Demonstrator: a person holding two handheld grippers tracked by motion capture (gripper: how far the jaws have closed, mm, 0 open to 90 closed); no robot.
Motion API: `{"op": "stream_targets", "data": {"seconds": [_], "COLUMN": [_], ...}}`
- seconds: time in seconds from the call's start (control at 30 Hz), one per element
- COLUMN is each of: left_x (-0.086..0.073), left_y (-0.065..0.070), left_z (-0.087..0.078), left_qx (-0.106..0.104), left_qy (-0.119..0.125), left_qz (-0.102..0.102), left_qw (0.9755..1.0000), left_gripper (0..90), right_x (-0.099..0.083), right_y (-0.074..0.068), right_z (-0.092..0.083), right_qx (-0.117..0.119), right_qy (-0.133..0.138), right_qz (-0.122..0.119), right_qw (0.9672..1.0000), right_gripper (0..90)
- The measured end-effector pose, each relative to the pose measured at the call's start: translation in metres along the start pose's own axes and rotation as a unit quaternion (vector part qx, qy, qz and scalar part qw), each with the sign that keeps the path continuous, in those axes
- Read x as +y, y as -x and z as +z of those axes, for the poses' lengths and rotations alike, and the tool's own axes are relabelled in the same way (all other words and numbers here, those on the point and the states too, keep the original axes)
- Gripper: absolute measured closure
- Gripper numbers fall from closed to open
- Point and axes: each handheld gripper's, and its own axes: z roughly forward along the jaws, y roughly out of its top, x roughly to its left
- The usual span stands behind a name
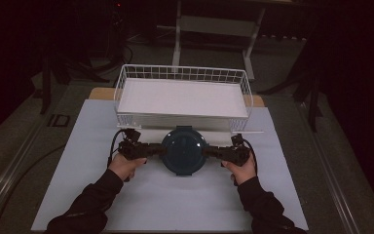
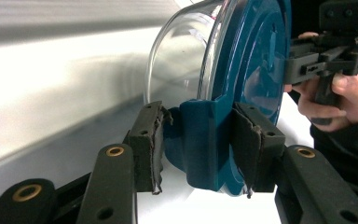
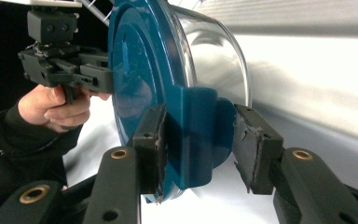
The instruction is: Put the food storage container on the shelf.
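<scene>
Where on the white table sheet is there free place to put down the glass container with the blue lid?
The white sheet is bare between the person's forearms, and on both outer sides of the left gripper and right gripper. The white wire basket has a bare floor too. It is crowded only where the blue-lidded clear glass container nearly meets the basket's front.

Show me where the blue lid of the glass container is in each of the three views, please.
High view: blue lid at centre, before the wire basket.
Left gripper view: upper right, its clip between the jaws.
Right gripper view: upper left, its clip between the jaws.
Shared landmark: the glass bowl under the lid.
</scene>
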Motion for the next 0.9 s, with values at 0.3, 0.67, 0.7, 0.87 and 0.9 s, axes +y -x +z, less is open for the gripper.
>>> {"op": "stream_targets", "data": {"seconds": [0.3,0.67,0.7,0.87,0.9], "left_x": [0.012,0.006,0.006,0.005,0.005], "left_y": [-0.013,-0.027,-0.027,-0.030,-0.031], "left_z": [0.009,0.016,0.016,0.019,0.020], "left_qx": [0.014,0.017,0.017,0.014,0.012], "left_qy": [-0.001,0.024,0.024,0.040,0.043], "left_qz": [0.019,0.002,0.002,0.003,-0.002], "left_qw": [0.9997,0.9996,0.9996,0.9991,0.9990], "left_gripper": [55.4,55.1,55.1,54.6,54.2], "right_x": [0.008,0.006,0.006,0.008,0.008], "right_y": [0.013,0.024,0.025,0.027,0.027], "right_z": [0.007,0.021,0.021,0.022,0.022], "right_qx": [-0.012,-0.019,-0.020,-0.034,-0.036], "right_qy": [0.015,0.016,0.017,0.025,0.024], "right_qz": [-0.002,0.006,0.004,-0.007,-0.003], "right_qw": [0.9998,0.9997,0.9996,0.9991,0.9990], "right_gripper": [56.5,56.2,56.2,55.3,55.0]}}
